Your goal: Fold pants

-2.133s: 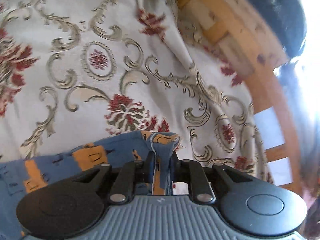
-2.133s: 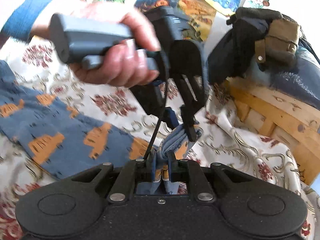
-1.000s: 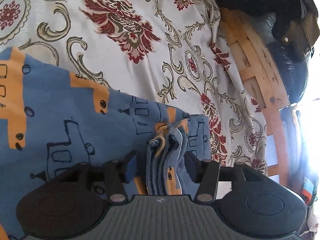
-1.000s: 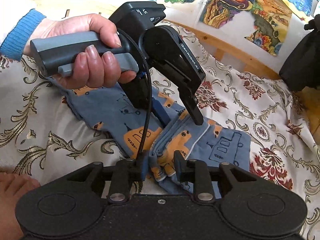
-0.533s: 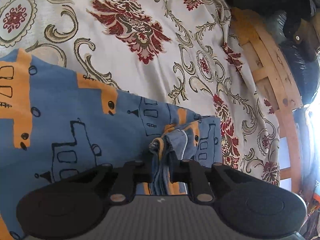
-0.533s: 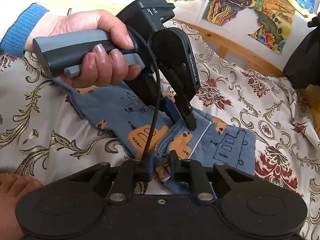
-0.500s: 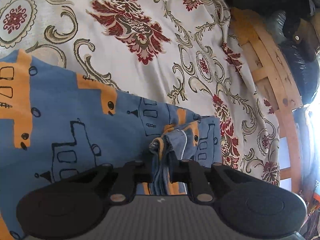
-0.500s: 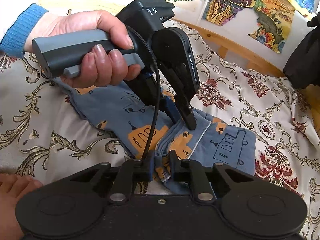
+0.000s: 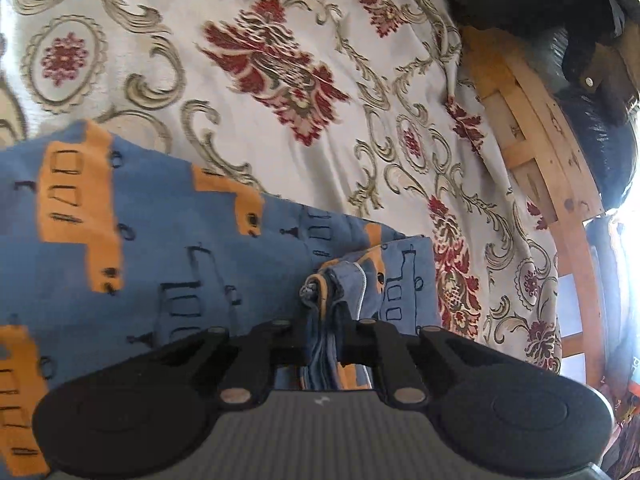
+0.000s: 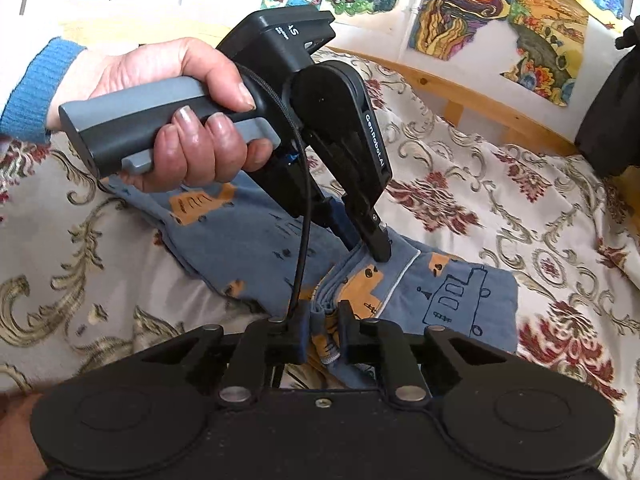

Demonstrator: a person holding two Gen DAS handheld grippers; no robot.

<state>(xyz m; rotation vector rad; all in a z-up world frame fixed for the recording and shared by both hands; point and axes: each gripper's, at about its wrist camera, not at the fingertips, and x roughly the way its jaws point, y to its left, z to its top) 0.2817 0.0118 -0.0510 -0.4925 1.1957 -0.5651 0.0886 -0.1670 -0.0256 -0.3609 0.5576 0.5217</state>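
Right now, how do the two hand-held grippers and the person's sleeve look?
The left hand-held gripper has a black body, a grey handle with a grey trigger, white lettering on its side, black fingers and a thin black cable. The right hand-held gripper shows black fingers, round black discs and silver rivets. The sleeve is blue ribbed knit.

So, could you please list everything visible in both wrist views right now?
pants: one pair, blue with orange vehicle print, flat on the bedspread, end folded over.
bedspread: one, cream with red flowers and olive scrolls, under the pants.
bed frame: one, light wood, along the bedspread's edge.
drawings: several, multicoloured, on the wall.
dark bags: black, beyond the frame.
left gripper: black, shut on the pants' bunched edge.
right gripper: black, shut on the same edge.
hand: one, blue sleeve cuff, holding the left gripper's handle.
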